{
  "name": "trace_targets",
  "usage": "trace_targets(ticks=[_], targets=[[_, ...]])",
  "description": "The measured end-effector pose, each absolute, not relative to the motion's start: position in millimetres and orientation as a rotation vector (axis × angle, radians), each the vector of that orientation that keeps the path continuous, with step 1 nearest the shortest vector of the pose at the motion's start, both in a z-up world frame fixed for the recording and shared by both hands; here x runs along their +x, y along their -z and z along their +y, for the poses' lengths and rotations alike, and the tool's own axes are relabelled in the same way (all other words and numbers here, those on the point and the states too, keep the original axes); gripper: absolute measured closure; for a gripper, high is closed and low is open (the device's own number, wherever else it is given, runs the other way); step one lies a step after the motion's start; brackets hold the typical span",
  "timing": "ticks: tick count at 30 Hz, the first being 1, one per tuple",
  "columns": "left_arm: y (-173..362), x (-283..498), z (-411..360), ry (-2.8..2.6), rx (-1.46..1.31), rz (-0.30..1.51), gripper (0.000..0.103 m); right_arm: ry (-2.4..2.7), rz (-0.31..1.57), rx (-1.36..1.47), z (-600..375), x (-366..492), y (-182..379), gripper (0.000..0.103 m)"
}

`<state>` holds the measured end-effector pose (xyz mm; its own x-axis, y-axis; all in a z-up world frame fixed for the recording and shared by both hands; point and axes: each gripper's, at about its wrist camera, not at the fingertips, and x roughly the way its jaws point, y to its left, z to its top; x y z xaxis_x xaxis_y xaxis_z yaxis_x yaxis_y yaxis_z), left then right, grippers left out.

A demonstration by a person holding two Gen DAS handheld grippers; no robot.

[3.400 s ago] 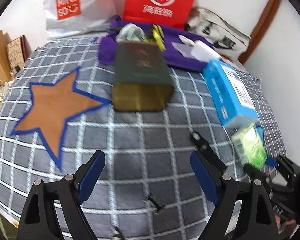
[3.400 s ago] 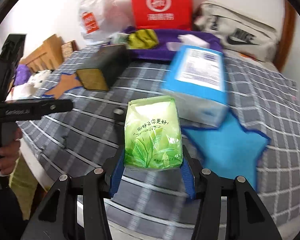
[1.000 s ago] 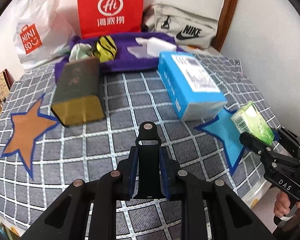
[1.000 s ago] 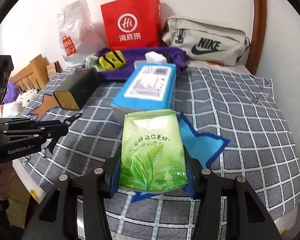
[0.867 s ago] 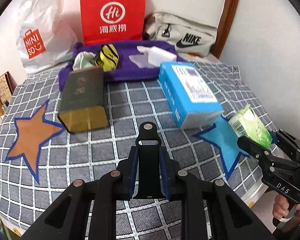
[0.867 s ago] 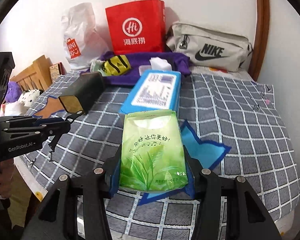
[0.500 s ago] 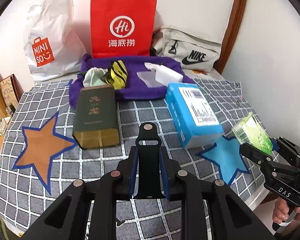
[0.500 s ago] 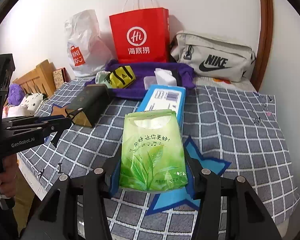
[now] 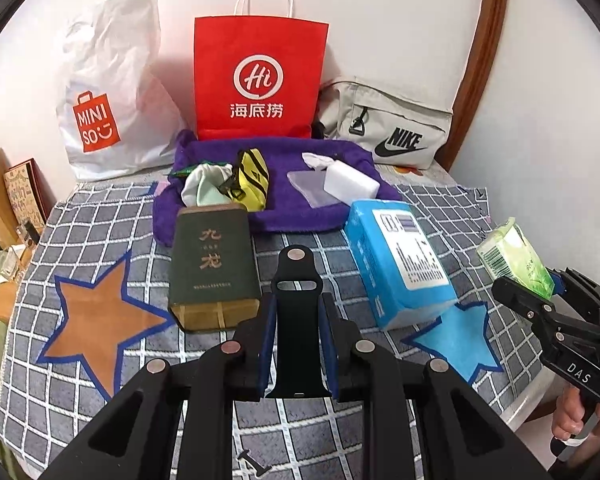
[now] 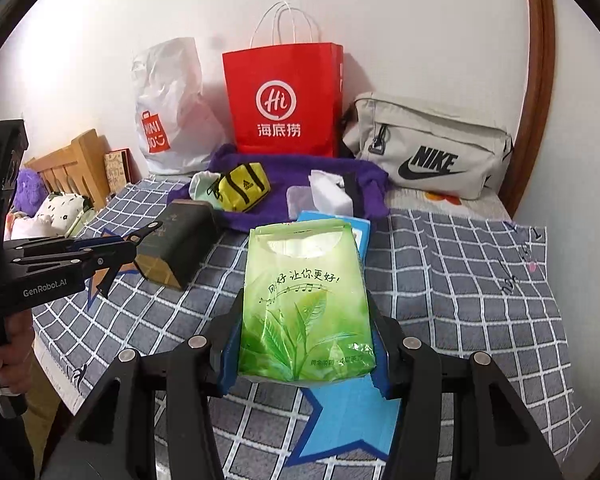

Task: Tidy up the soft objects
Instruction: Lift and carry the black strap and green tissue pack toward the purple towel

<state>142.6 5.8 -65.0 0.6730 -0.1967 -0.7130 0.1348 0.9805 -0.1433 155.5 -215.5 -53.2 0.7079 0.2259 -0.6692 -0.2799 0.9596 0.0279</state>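
While clamped, tissue pack (image 10: 306, 300) between right hand-held gripper (image 10: 304, 354) pads.

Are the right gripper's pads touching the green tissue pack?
Touching. The right wrist view shows both blue pads pressed against the sides of the green tissue pack, held by the right gripper above the bed.

Left gripper (image 9: 297, 344): black angular linkage arms, round silver rivets at the pivots, blue pads lining the inner faces of both fingers (image 9: 267, 340). Side-on in the right wrist view, white "GenRobot.AI" lettering on its black body. Right gripper (image 10: 303, 336): same black frame, silver rivets, blue pads; white "DAS" lettering on its handle block in the left wrist view.
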Motion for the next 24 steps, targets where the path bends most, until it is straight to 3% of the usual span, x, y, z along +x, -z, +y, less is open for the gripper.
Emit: trace_targets(ticks=[24], targets=[[50.3, 223.6, 36.2, 0.131, -0.103, 0.795, 0.083, -0.287, 0.716, -0.083, -203.4, 259.5, 29.3, 0.052]])
